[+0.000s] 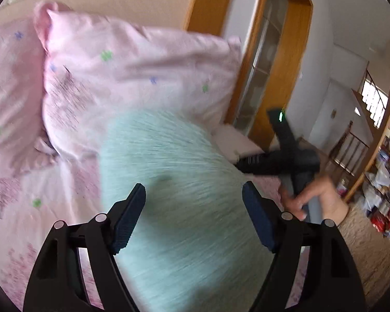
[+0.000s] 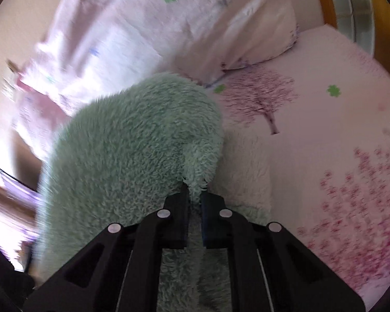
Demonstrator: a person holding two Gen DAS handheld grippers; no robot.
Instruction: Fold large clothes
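A mint-green fluffy garment (image 1: 179,195) lies bunched on a pink bed, blurred by motion. My left gripper (image 1: 195,197) is open above it, its jaws wide apart and holding nothing. In the right wrist view the same green fleece (image 2: 132,140) rises in a hump, with a paler white fleece part (image 2: 247,166) beside it. My right gripper (image 2: 195,189) is shut on an edge of the green fleece, which is pinched between the jaws. The right gripper (image 1: 286,156) and the hand holding it also show at the right of the left wrist view.
A pink pillow (image 1: 132,78) with clover prints leans at the head of the bed. The pink tree-print sheet (image 2: 312,130) spreads to the right. A wooden door frame (image 1: 280,65) and cluttered shelves (image 1: 384,182) stand beyond the bed's right edge.
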